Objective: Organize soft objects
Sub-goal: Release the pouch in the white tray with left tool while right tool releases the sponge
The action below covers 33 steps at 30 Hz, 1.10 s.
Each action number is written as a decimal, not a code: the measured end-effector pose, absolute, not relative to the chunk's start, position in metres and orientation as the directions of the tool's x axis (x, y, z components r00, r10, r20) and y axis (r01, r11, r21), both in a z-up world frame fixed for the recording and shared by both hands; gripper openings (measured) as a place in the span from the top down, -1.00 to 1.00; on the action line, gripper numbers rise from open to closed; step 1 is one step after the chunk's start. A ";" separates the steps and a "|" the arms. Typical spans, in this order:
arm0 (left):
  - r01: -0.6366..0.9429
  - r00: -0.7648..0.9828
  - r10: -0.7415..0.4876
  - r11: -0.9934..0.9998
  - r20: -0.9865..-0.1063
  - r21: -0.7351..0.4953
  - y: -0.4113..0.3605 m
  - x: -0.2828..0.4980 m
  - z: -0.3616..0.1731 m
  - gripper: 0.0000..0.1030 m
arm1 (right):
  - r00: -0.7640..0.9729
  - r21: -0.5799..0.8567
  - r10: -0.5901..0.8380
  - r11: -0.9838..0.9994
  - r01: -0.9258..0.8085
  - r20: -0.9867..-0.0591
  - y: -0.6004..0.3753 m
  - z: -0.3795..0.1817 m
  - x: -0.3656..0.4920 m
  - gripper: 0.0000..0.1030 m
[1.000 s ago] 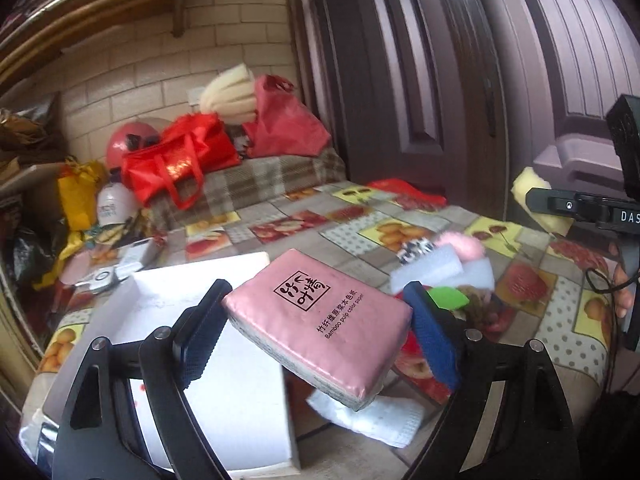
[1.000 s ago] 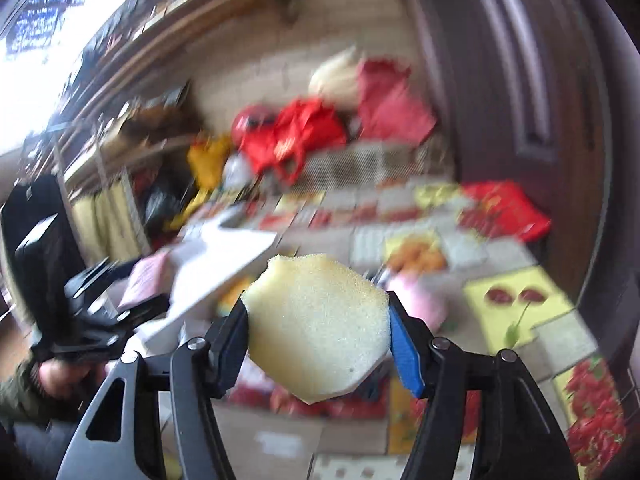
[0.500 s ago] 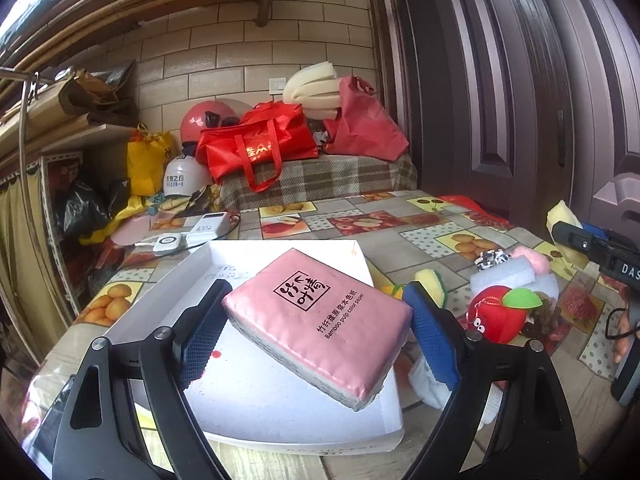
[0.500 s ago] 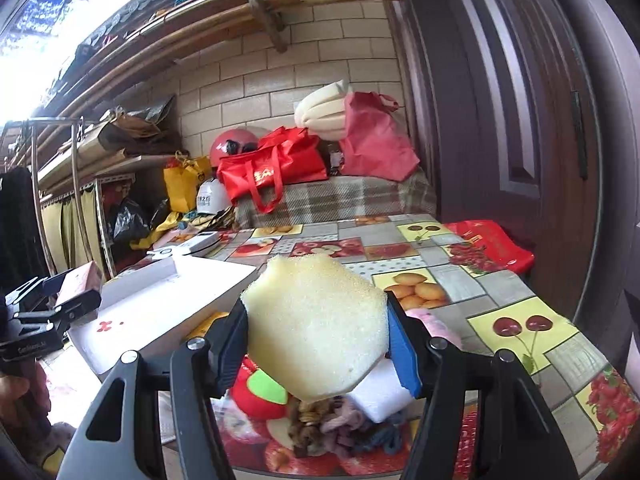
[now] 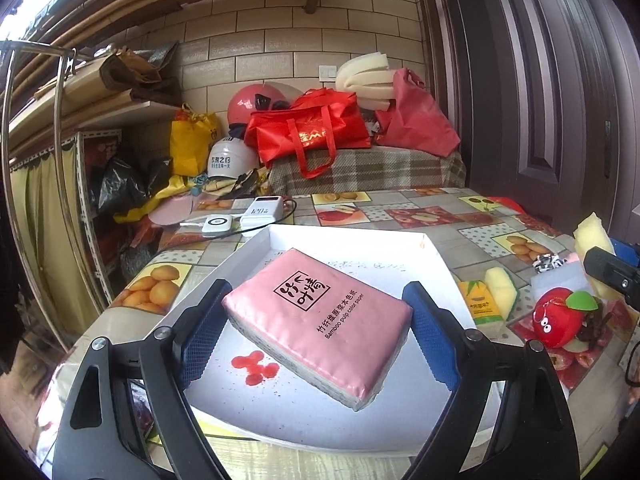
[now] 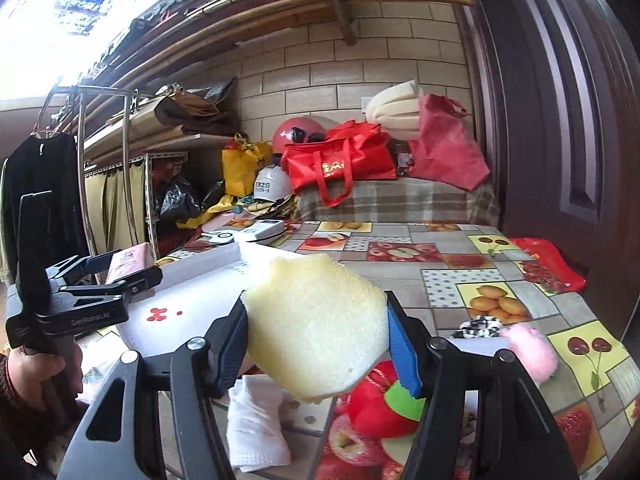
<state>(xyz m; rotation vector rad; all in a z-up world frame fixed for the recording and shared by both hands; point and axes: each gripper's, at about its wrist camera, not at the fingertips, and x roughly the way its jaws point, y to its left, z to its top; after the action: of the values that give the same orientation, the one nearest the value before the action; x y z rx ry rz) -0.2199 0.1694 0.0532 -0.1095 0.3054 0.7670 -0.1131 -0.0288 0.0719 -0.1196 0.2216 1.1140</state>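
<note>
My left gripper [image 5: 316, 340] is shut on a pink tissue pack [image 5: 316, 320] and holds it above the white tray [image 5: 352, 240]. My right gripper [image 6: 318, 340] is shut on a pale yellow sponge [image 6: 316, 324] above the table, right of the tray [image 6: 192, 276]. The left gripper also shows at the left of the right wrist view [image 6: 100, 280], the pack [image 6: 128, 260] in it. A red apple plush [image 5: 560, 320] lies right of the tray, with a yellow sponge wedge [image 5: 500, 292], a white block [image 5: 556, 280] and a pink fluffy item [image 6: 528, 348] nearby.
Two white power banks [image 5: 240, 220] with cables lie beyond the tray. A folded white cloth [image 6: 256, 428] lies at the table's near edge. Red bags [image 5: 316, 132], helmets [image 5: 232, 160] and foam sit at the back. A dark door [image 5: 540, 80] stands on the right.
The left gripper has carried the tissue pack leftward, over the middle of the white tray. The right gripper with the sponge has moved left, closer to the tray.
</note>
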 end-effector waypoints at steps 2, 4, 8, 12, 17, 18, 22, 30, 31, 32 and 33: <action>-0.709 0.666 0.672 0.705 -0.323 0.005 0.179 -0.220 0.051 -0.70 | 0.399 0.012 0.885 0.414 -0.910 -0.242 -0.019 0.072 -0.119 -0.21; -0.717 0.659 0.673 0.697 -0.337 -0.010 0.188 -0.221 0.050 -0.70 | 0.369 0.007 0.895 0.383 -0.924 -0.251 -0.006 0.071 -0.127 -0.21; -0.721 0.654 0.674 0.693 -0.343 -0.013 0.199 -0.221 0.049 -0.70 | 0.316 0.007 0.912 0.329 -0.944 -0.261 0.018 0.069 -0.141 -0.21; -0.720 0.650 0.671 0.694 -0.356 -0.005 0.210 -0.216 0.048 -0.70 | 0.282 0.006 0.916 0.296 -0.955 -0.285 0.043 0.066 -0.152 -0.21; -0.716 0.646 0.641 0.697 -0.416 -0.037 0.232 -0.207 0.045 -0.71 | 0.285 -0.005 0.905 0.298 -0.954 -0.315 0.067 0.058 -0.154 -0.20; -0.717 0.645 0.633 0.695 -0.428 -0.051 0.236 -0.206 0.044 -0.71 | 0.285 0.002 0.901 0.303 -0.953 -0.325 0.071 0.057 -0.152 -0.20; -0.726 0.646 0.614 0.677 -0.453 -0.119 0.251 -0.210 0.041 -0.71 | 0.306 0.028 0.888 0.335 -0.942 -0.344 0.084 0.054 -0.145 -0.22; -0.747 0.640 0.603 0.635 -0.476 -0.199 0.266 -0.221 0.038 -0.79 | 0.333 -0.001 0.864 0.360 -0.933 -0.378 0.102 0.053 -0.148 -0.66; -0.750 0.641 0.606 0.627 -0.471 -0.214 0.268 -0.224 0.038 -0.94 | 0.332 0.003 0.867 0.359 -0.934 -0.373 0.100 0.054 -0.147 -0.66; -0.753 0.641 0.610 0.619 -0.465 -0.225 0.269 -0.228 0.038 -1.00 | 0.331 0.009 0.870 0.359 -0.933 -0.366 0.098 0.054 -0.146 -0.71; -0.756 0.640 0.615 0.610 -0.460 -0.236 0.269 -0.231 0.039 -1.00 | 0.330 0.015 0.873 0.359 -0.933 -0.359 0.096 0.055 -0.146 -0.76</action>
<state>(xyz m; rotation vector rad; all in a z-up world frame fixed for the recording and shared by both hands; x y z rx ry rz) -0.2307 0.2694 0.0386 -0.4345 0.3514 0.8106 -0.1457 0.0956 0.0547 -0.2082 0.3310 1.1915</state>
